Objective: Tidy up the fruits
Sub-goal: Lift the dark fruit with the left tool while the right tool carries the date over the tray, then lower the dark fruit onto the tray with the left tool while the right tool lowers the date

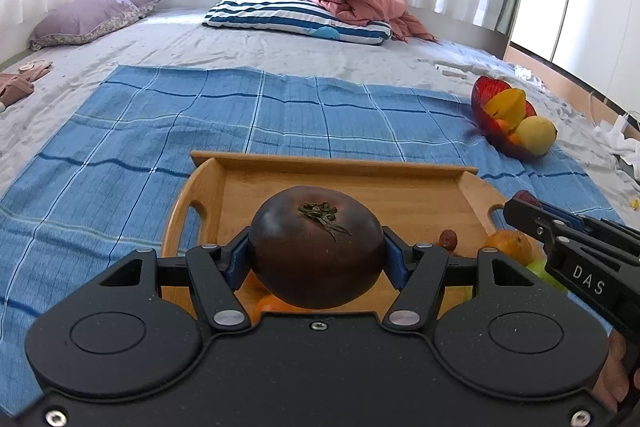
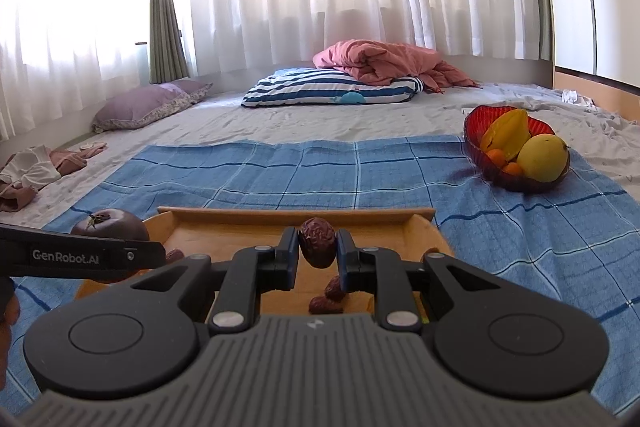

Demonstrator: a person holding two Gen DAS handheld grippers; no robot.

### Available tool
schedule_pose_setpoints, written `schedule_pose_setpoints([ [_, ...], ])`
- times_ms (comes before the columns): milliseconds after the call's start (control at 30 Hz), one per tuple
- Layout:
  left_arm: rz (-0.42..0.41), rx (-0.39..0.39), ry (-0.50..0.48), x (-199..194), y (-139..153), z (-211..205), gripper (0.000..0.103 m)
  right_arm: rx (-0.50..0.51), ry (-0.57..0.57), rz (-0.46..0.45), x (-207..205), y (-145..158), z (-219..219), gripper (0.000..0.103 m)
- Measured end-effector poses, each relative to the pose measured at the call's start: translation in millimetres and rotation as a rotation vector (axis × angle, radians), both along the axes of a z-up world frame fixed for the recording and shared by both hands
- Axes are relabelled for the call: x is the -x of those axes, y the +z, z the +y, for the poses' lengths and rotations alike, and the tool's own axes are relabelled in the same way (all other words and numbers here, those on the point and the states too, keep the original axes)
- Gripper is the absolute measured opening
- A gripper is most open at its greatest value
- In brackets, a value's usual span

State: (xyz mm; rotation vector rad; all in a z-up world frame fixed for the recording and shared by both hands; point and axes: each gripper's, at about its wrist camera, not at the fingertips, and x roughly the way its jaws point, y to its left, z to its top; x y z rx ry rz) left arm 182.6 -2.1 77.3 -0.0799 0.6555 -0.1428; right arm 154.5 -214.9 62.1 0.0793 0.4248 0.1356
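Left gripper (image 1: 316, 259): clamped on the dark tomato (image 1: 316, 247), blue pads pressing its flanks at 9 and 3 o'clock; stem up, lifted clear above the wooden tray (image 1: 332, 163), probably so nothing beneath gets bruised.
Under the tomato: orange fruit (image 1: 272, 305) showing at 6 o'clock, resting on the tray floor.
Tray: lying on the blue checked cloth (image 1: 160, 131), serving as the source pile; loose dates (image 2: 326, 305) on its floor, an orange-yellow fruit (image 1: 510, 247) and something green toward the 3 o'clock end.
Right gripper (image 2: 317, 247): nearly closed, pinching a wrinkled red date (image 2: 317, 243) upright between the pads, held above the tray; narrow grip suited to so small a fruit.
Red bowl (image 2: 480, 125): at 2 o'clock, well apart from the tray, tilted on the soft bedding; star fruit (image 2: 506, 133), mango (image 2: 544, 157) and small oranges (image 2: 512, 169) already inside, so likely the destination.
Judged step: both fruits raised, carry to the bowl not yet done.
Risk: little free room in the bowl; heavy tomato could roll out.
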Motion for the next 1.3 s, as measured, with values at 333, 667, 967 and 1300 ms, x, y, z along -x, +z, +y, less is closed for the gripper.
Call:
schedule_pose_setpoints([
  [333,0.049,0.023,-0.026,-38.2,3.7,-3.7,0.062,-0.011,0.0,0.067,-36.4,4.1,-10.2,0.025],
  [667,0.113,0.012,0.016,-78.6,-9.1,-0.3,0.062,-0.018,-0.016,0.163,-76.7,-2.0,-18.3,0.025],
  [967,0.164,-0.005,0.047,-113.5,-18.7,8.5,0.062,-0.031,-0.051,0.24,-103.2,-17.5,-26.6,0.025],
  [1300,0.203,-0.002,0.063,-131.5,-34.8,13.0,0.062,-0.01,-0.059,0.291,-120.7,-27.4,-27.0,0.025],
])
